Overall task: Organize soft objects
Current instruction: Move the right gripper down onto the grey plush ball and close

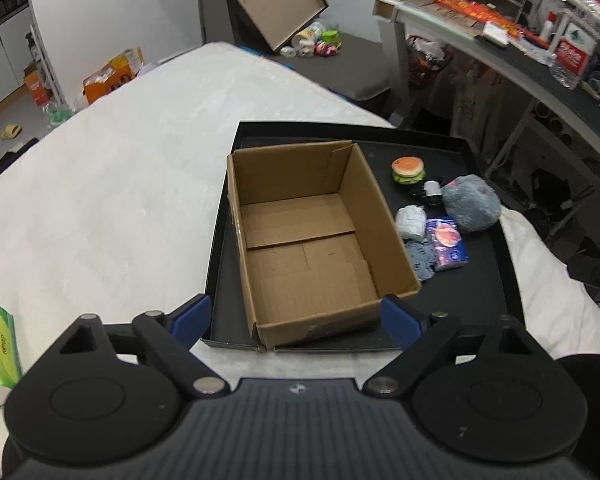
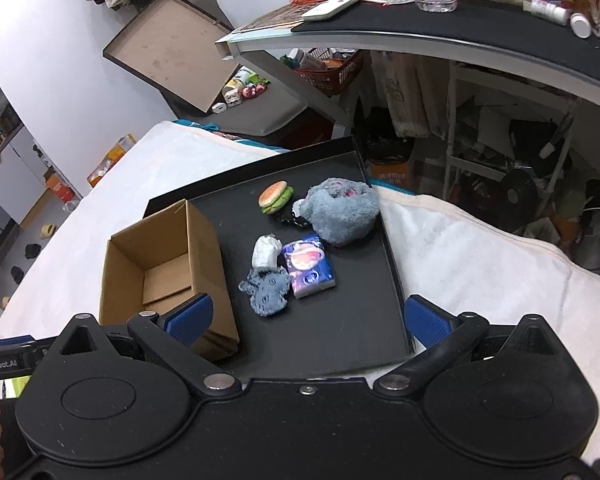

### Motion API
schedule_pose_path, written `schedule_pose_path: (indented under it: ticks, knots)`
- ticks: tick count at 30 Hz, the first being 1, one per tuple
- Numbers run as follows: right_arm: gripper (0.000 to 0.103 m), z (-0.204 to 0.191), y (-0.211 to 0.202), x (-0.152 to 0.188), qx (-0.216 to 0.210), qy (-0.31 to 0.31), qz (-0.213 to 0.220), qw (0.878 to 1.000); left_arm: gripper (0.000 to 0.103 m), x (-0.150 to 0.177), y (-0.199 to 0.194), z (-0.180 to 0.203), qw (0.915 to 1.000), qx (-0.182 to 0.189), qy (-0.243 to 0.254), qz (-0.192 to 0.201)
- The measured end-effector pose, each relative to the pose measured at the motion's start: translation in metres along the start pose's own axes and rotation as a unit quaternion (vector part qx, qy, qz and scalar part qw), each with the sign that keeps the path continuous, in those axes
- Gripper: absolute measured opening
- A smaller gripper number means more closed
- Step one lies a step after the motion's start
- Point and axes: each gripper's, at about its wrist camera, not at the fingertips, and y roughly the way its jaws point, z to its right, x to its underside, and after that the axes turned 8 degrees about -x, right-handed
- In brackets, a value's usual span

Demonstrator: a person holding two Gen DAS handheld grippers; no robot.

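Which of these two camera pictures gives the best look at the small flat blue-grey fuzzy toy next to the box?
The right wrist view: the fuzzy toy lies whole and unobstructed on the black tray. In the left wrist view, the toy is partly hidden behind the cardboard box wall.

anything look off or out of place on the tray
Nothing is spilled or damaged. The cardboard box stands upright and empty on the black tray, slightly askew to its edges. The soft items, including the burger toy and grey plush, lie loose beside it.
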Motion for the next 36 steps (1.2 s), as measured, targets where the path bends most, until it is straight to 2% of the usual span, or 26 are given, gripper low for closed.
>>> schedule_pose_path:
  ticks: [11,23,30,33,35,36]
  knots:
    - [0.103,0.019,0.048,-0.027,0.005,0.016,-0.016,1.000,0.069,-0.017,0.053,-0.006,0.9983,-0.017,-0.019,-0.052]
    - [0.103,0.044,0.103,-0.050,0.010,0.040,-0.036,0.998,0.060,-0.030,0.105,-0.003,0.9930,-0.039,-0.022,-0.109]
    - [0.103,0.055,0.136,-0.062,0.017,0.046,-0.051,0.998,0.054,-0.032,0.133,-0.003,0.9872,-0.056,-0.022,-0.148]
    - [0.103,0.058,0.152,-0.066,0.016,0.045,-0.055,0.997,0.046,-0.033,0.142,-0.003,0.9848,-0.059,-0.020,-0.162]
    - [0.103,0.060,0.163,-0.069,0.022,0.046,-0.061,0.997,0.034,-0.034,0.150,-0.001,0.9832,-0.063,-0.016,-0.171]
    - [0.103,0.061,0.167,-0.070,0.024,0.047,-0.063,0.997,0.032,-0.034,0.154,-0.001,0.9821,-0.064,-0.017,-0.177]
